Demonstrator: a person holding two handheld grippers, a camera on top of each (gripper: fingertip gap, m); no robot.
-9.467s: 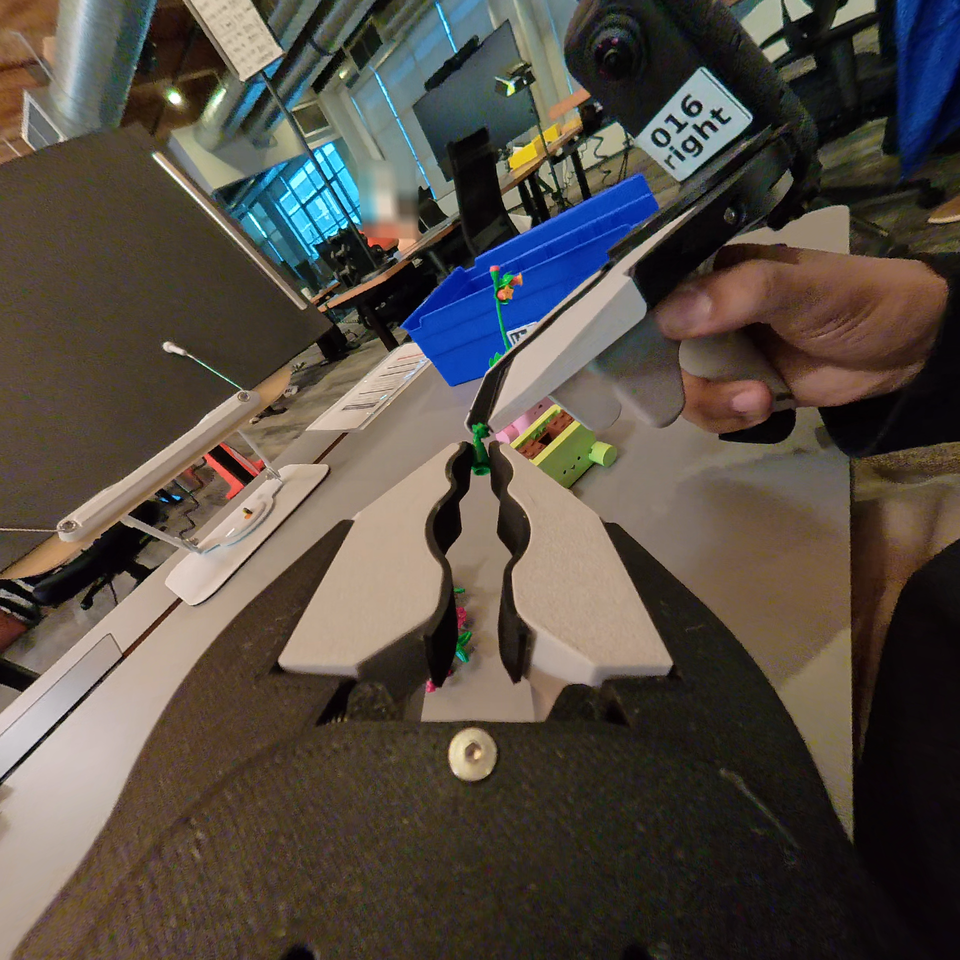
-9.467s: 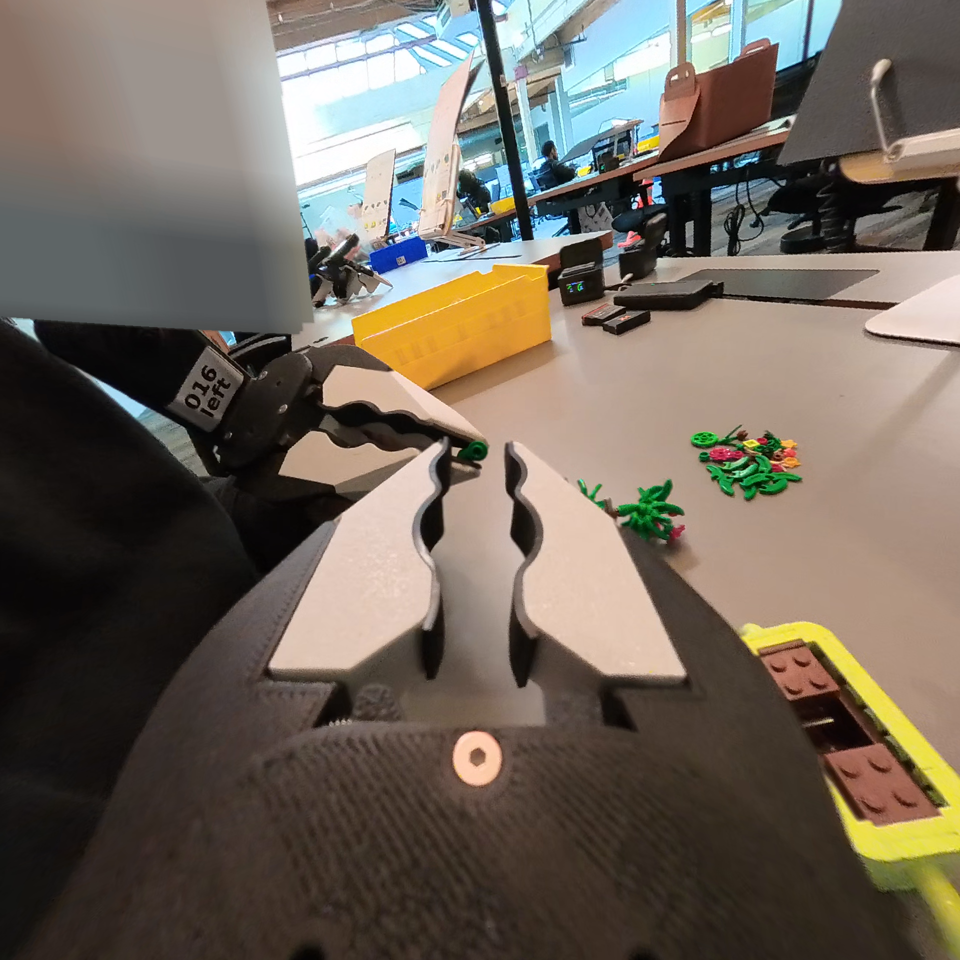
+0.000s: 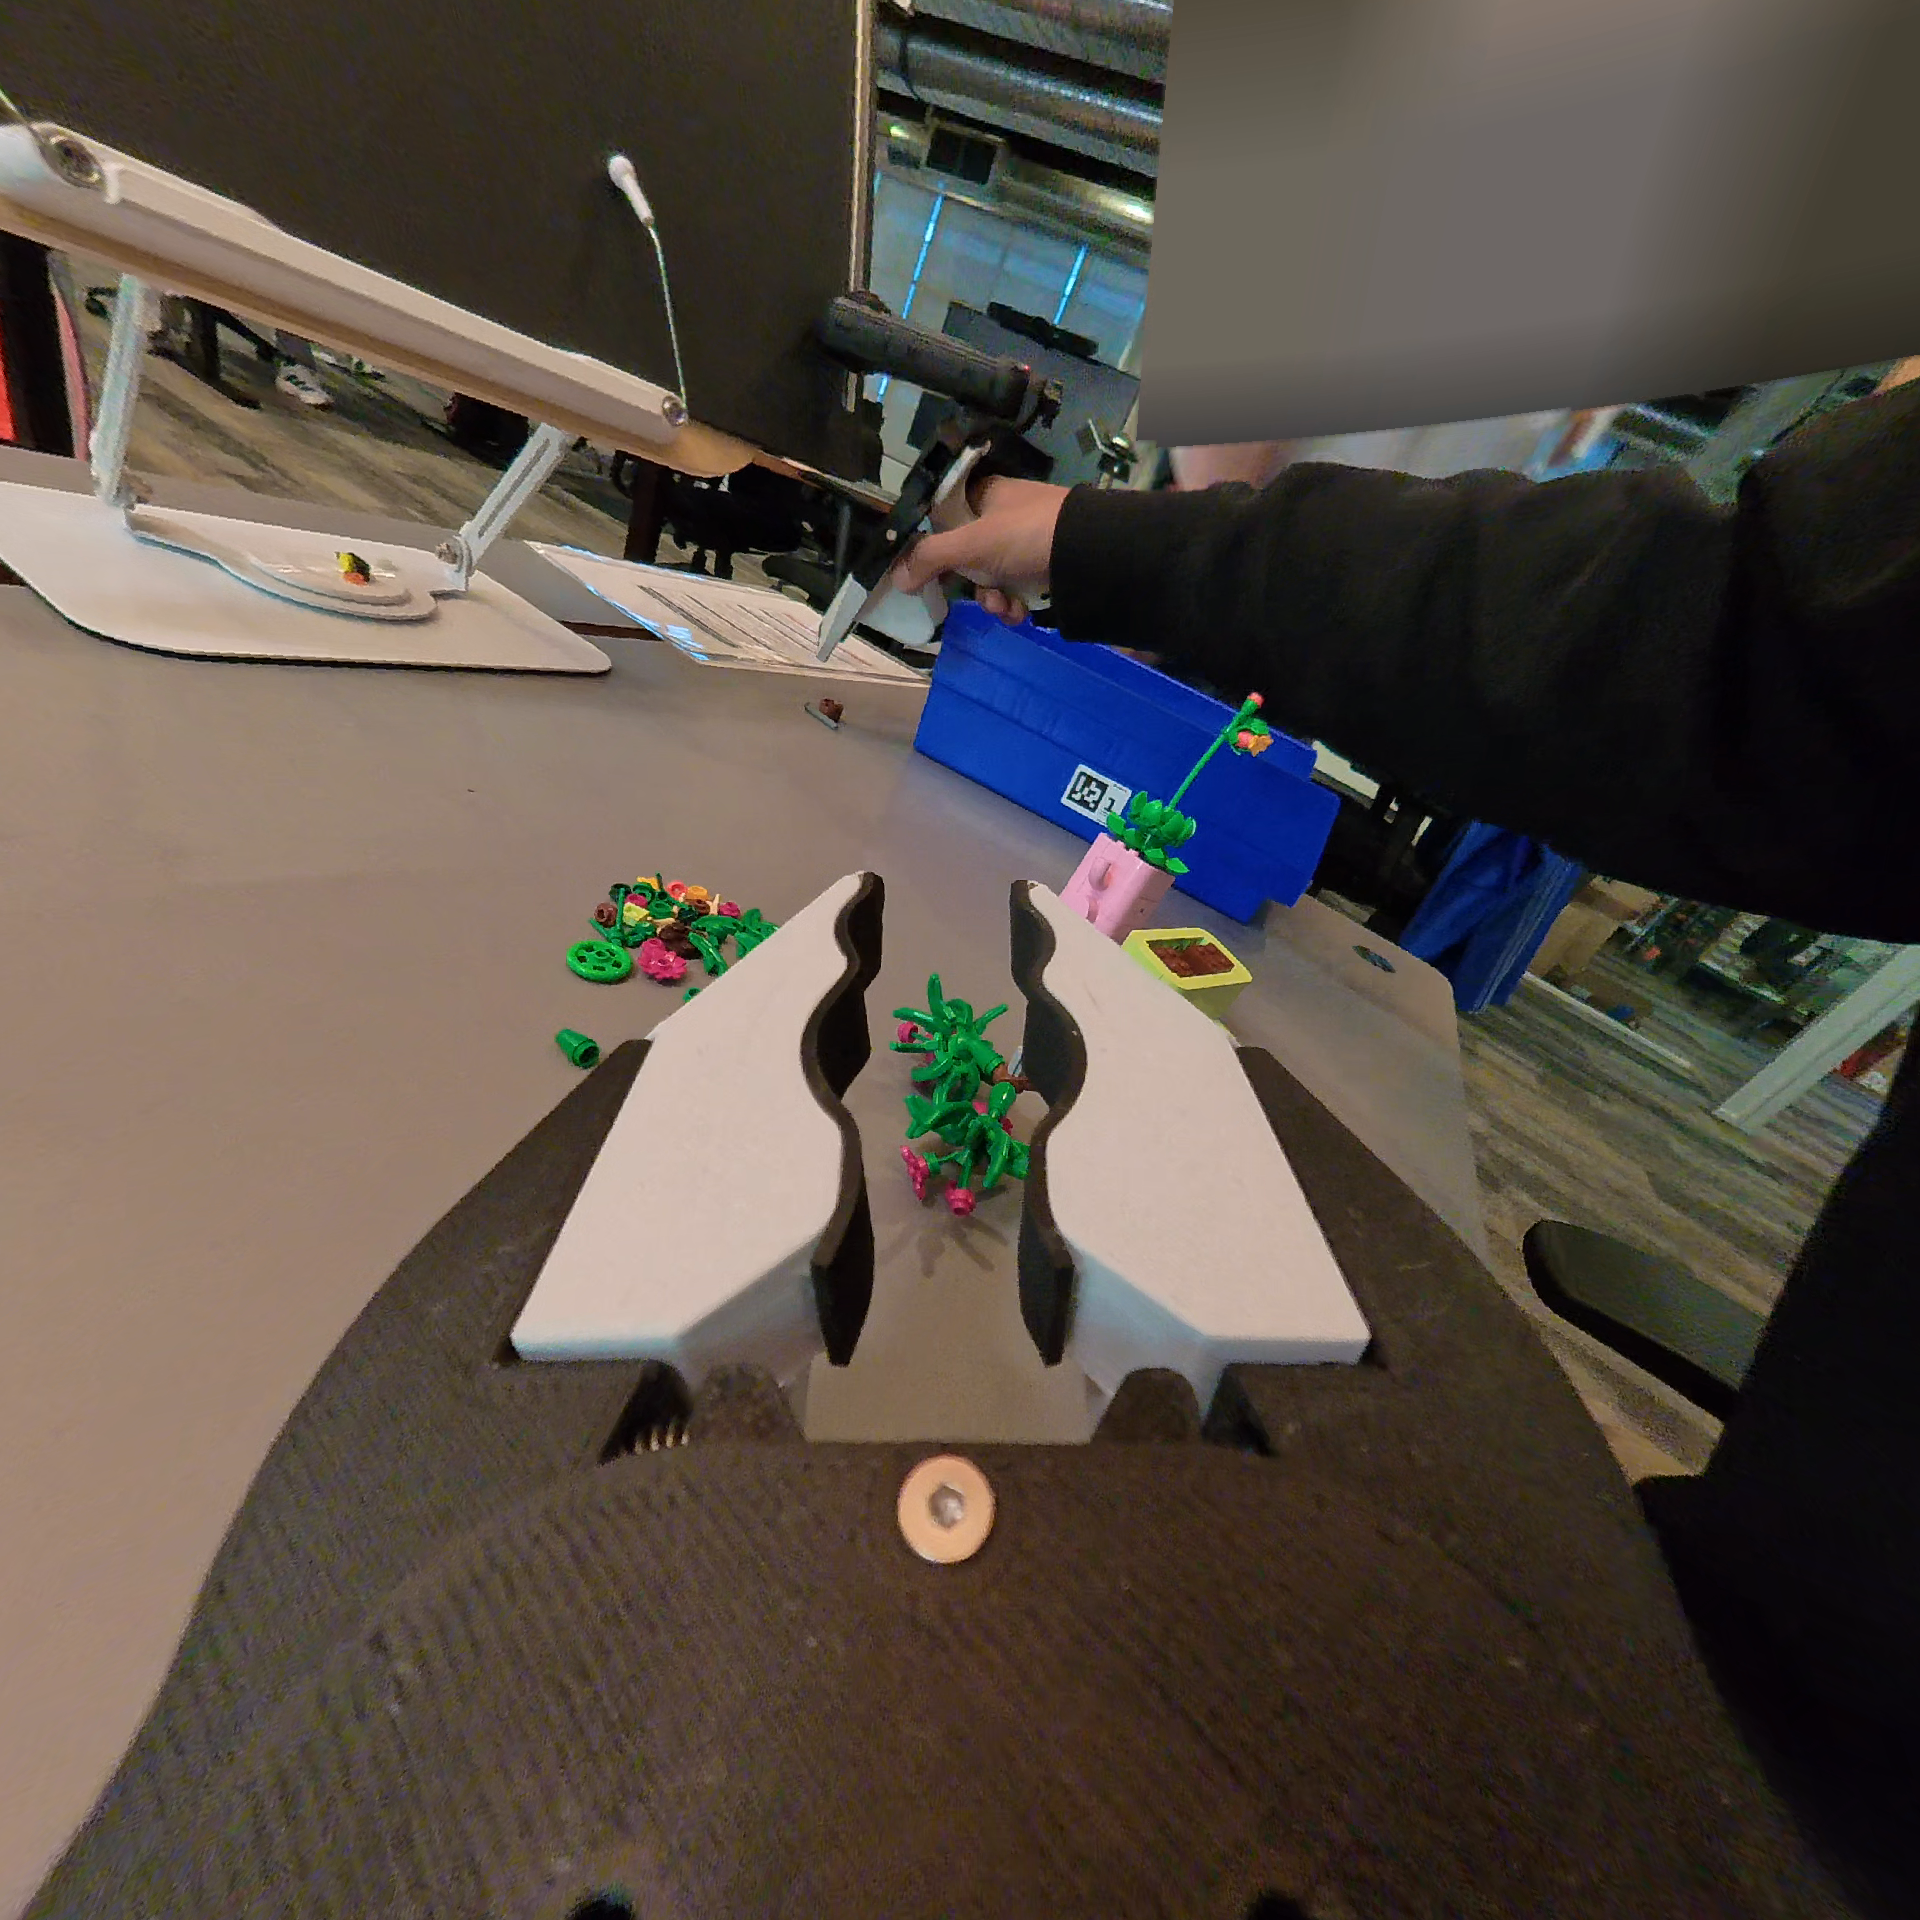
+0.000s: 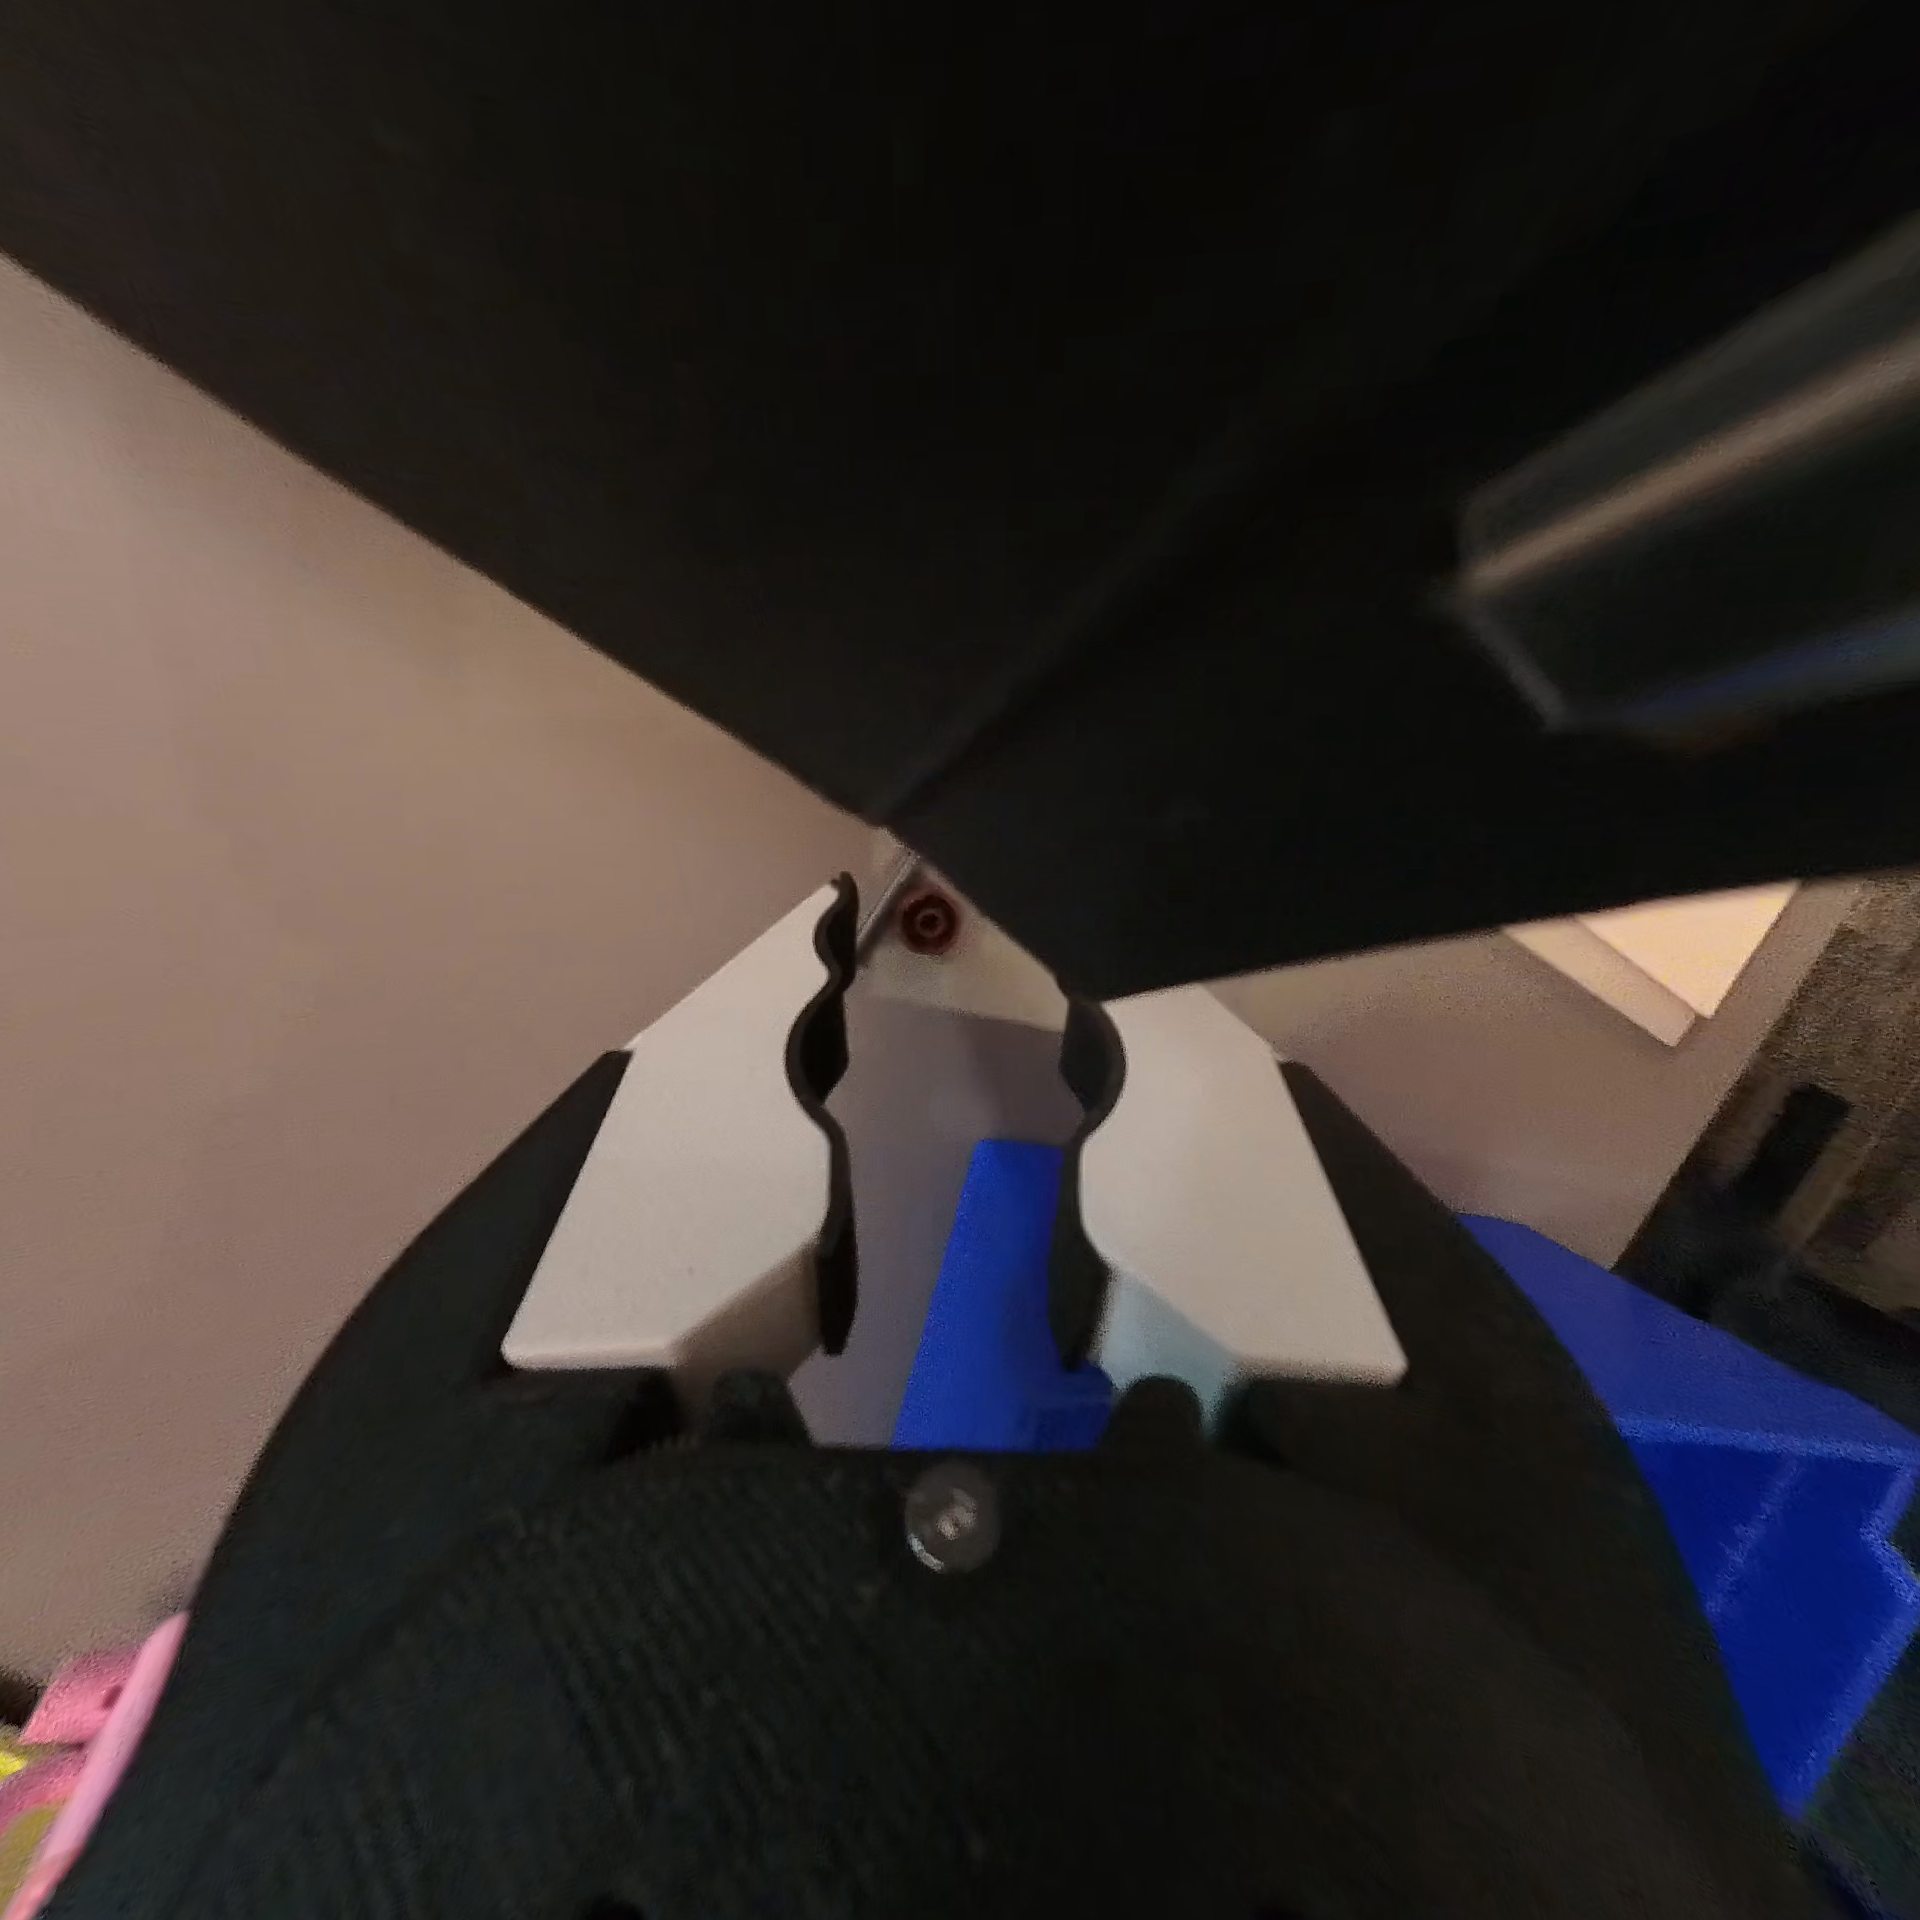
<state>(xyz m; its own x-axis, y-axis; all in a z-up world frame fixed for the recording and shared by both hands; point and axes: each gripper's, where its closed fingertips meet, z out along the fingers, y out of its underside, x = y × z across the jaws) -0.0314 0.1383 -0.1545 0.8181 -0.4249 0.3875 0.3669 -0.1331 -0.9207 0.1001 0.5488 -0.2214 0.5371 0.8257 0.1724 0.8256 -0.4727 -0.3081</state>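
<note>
My left gripper is open just above the grey table. A green toy plant with pink flowers lies on the table between its fingers, touching neither. A pink pot with a green plant and a long stem and a yellow-green pot with brown filling stand just beyond the right finger. A hand holds my right gripper farther back, over the blue bin. In the right wrist view the right gripper is open and empty, close under a black panel that hides its right fingertip.
A pile of small toy pieces and a green cone lie left of the left gripper. A white folding stand and a paper sheet are at the back. A small brown piece lies near the bin. The table edge is at right. The left gripper's tips are roughly 45 cm from the right gripper's.
</note>
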